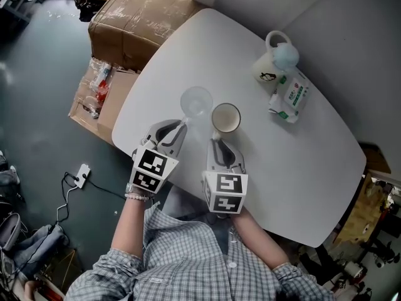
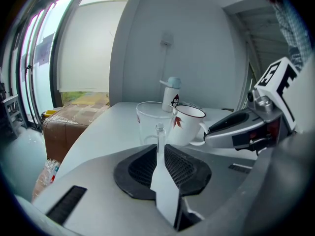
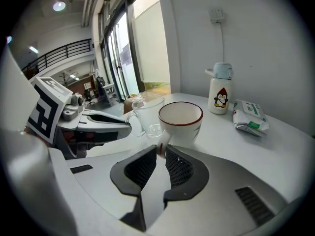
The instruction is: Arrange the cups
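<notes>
A clear glass cup [image 1: 196,101] and a white mug with a red rim [image 1: 225,118] stand side by side on the white table [image 1: 313,168]. My left gripper [image 1: 182,126] is shut on the glass cup's handle [image 2: 159,134], which stands upright between its jaws in the left gripper view. My right gripper [image 1: 217,142] is shut on the mug's handle [image 3: 161,152]. The mug [image 3: 180,120] sits straight ahead in the right gripper view, with the glass cup [image 3: 147,114] to its left. Both cups rest on the table, nearly touching.
A white penguin flask [image 1: 274,60] and a green-and-white wipes pack [image 1: 290,97] lie at the table's far right. Beyond the left edge, on the floor, are a taped cardboard box [image 1: 141,17], an open box of packets [image 1: 97,93] and a power strip [image 1: 81,174].
</notes>
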Available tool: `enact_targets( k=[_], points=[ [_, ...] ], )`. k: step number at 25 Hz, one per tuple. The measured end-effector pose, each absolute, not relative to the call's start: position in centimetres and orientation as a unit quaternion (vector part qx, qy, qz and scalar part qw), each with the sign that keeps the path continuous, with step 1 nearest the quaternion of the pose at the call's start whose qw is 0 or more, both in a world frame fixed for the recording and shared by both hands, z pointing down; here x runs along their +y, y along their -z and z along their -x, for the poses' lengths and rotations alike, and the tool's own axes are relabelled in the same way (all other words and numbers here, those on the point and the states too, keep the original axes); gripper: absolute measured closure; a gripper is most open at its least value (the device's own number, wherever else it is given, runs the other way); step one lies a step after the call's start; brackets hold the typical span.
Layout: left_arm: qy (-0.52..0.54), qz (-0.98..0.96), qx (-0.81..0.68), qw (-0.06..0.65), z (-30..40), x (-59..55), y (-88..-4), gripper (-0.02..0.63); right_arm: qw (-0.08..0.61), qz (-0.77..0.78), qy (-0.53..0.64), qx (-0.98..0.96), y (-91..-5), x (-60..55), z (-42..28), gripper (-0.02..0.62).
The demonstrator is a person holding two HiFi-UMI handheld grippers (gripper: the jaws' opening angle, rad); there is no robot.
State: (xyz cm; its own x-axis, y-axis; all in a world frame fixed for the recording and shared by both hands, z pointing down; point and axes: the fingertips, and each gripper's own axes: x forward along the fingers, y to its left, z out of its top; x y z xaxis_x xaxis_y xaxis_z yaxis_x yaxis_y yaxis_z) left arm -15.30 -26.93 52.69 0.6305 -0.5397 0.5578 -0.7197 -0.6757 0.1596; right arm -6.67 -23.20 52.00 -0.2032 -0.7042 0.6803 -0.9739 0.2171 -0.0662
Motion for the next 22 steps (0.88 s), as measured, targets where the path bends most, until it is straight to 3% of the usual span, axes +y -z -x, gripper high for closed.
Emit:
enact_targets(
  k=[19,22],
  points=[
    [-0.214,-0.881,-0.371,0.203,16.6,-24.2,-50.7,0.552,0.236,-0.548,-0.237,-0.767,-49.9,-21.2,6.6,0.509],
    [-0.198,-0.891,-0.362,0.188,16.1,-23.5,-49.1,0.581,0.218,-0.548,-0.213,-0.779,-48.2,-21.0,6.2,0.530]
  ],
)
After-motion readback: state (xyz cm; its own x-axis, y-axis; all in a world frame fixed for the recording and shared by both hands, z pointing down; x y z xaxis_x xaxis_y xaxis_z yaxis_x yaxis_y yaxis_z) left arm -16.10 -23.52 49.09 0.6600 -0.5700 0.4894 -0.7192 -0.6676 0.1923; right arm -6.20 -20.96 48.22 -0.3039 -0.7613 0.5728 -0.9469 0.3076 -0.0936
